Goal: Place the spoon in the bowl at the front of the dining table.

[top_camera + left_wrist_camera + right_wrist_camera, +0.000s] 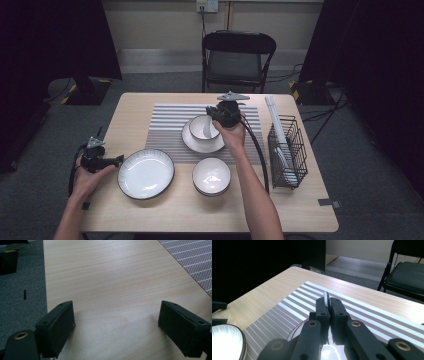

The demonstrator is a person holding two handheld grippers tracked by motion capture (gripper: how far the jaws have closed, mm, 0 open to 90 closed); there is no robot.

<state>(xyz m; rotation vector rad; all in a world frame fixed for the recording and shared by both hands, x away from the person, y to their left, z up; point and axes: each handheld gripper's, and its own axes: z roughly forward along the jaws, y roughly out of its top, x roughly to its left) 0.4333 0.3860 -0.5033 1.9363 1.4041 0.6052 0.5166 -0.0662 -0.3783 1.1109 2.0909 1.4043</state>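
Note:
My right gripper (212, 119) hovers over a white bowl (199, 126) that sits on a small white plate (192, 143) on the striped placemat (165, 127). In the right gripper view its jaws (328, 300) are shut on the thin handle of a white spoon (326, 298). The spoon (207, 130) hangs down into the bowl. My left gripper (119, 161) rests at the table's left edge, just left of a large white plate (146, 173) with a dark rim. The left gripper (117, 311) stands open over bare wood with nothing between its fingers.
A second white bowl (211, 175) stands at the front middle. A black wire basket (287, 150) with white utensils in it is at the right edge. Behind the table stands a black folding chair (237, 55). The large plate's rim (227, 340) shows at lower left.

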